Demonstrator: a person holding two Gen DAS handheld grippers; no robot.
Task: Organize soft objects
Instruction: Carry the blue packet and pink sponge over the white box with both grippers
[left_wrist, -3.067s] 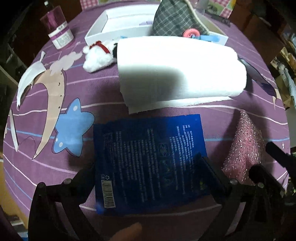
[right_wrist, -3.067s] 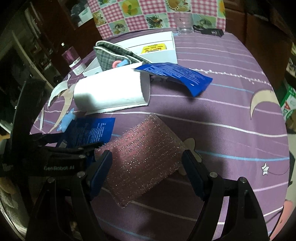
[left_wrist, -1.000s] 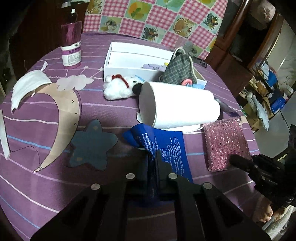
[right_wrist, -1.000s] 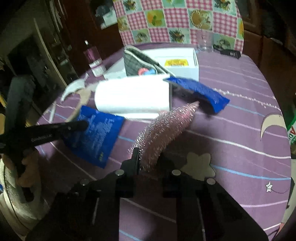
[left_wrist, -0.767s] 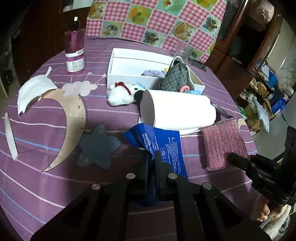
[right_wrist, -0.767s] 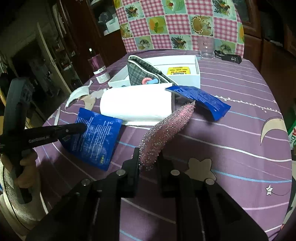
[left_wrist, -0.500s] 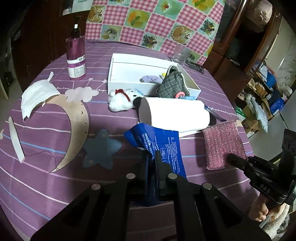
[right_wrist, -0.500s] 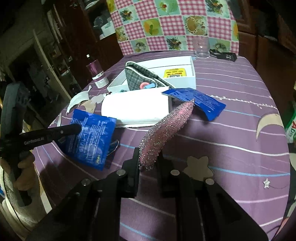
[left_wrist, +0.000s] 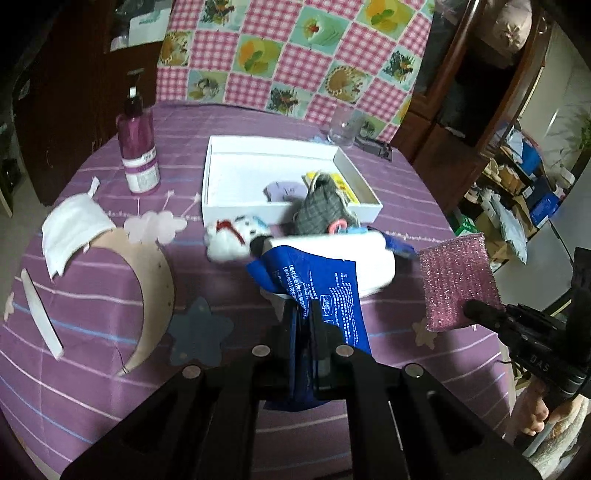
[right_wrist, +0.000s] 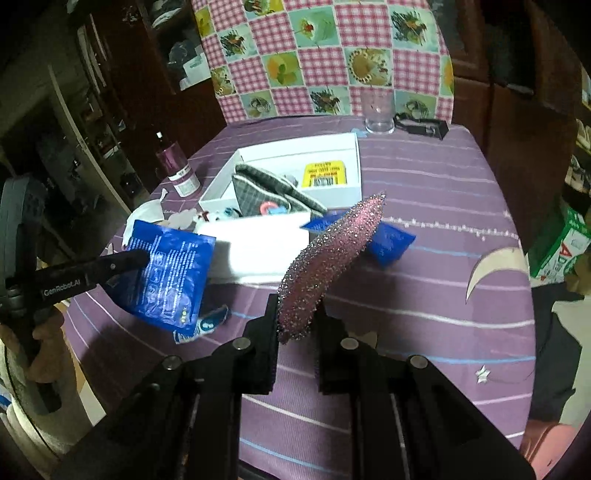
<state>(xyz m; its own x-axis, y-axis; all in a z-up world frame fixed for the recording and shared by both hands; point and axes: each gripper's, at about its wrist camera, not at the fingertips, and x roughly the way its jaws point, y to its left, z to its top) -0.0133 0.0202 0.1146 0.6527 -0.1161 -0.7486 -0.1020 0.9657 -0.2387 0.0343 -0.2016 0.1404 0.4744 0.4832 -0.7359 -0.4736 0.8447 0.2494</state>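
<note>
Above the purple table (left_wrist: 92, 302), the blue pouch (left_wrist: 325, 291) hung pinched in the left gripper (left_wrist: 303, 328), while the right gripper (right_wrist: 295, 325) clamped the pink glittery sponge (right_wrist: 325, 262); both were lifted clear of the cloth. The step looked like carrying them to the white box (left_wrist: 221, 206), which next called for a forward reach and release inside. The white roll (right_wrist: 258, 243), plaid pouch (left_wrist: 321, 210) and plush toy (left_wrist: 232, 240) crowded its near wall.
</note>
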